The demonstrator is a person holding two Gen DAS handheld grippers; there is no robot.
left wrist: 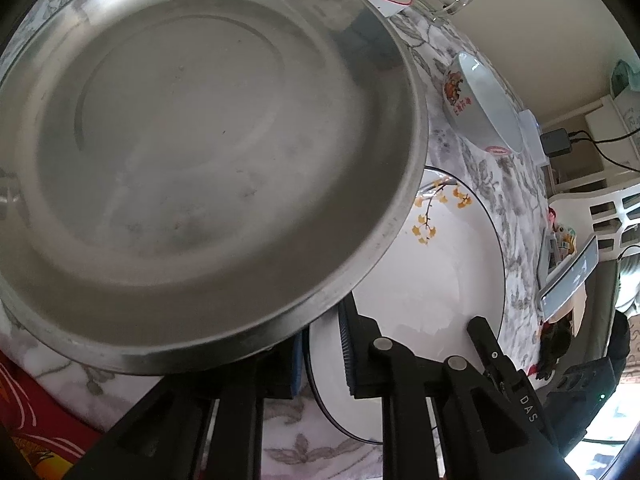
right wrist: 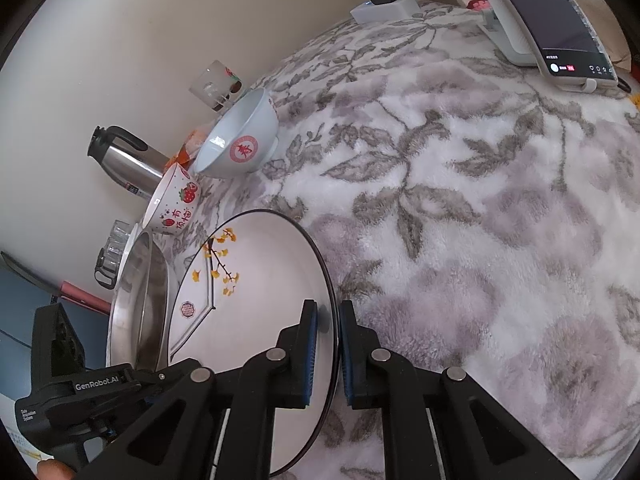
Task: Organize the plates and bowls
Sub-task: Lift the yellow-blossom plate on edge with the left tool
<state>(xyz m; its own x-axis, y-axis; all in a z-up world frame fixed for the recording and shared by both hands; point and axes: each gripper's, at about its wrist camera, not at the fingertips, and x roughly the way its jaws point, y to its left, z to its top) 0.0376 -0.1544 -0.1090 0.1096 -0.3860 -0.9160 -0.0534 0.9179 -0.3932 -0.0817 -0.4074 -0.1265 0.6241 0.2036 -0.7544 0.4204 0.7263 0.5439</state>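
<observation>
My left gripper (left wrist: pixel 320 344) is shut on the rim of a large steel plate (left wrist: pixel 200 152) and holds it over the left part of a white plate with yellow flowers (left wrist: pixel 432 272). In the right wrist view my right gripper (right wrist: pixel 328 352) has its two fingers on either side of the white plate's (right wrist: pixel 248 300) dark rim and grips it. The steel plate (right wrist: pixel 140 312) stands left of it, with the left gripper (right wrist: pixel 80 384) at the lower left. A white bowl with a red emblem (right wrist: pixel 240 140) and a strawberry bowl (right wrist: pixel 176 204) lie tilted beyond.
The table has a fluffy grey floral cloth (right wrist: pixel 480 220). A steel thermos (right wrist: pixel 124 160) and glasses (right wrist: pixel 216 84) stand by the wall. A phone on a stand (right wrist: pixel 560 28) and a white box with a charger (right wrist: pixel 384 4) are at the far right.
</observation>
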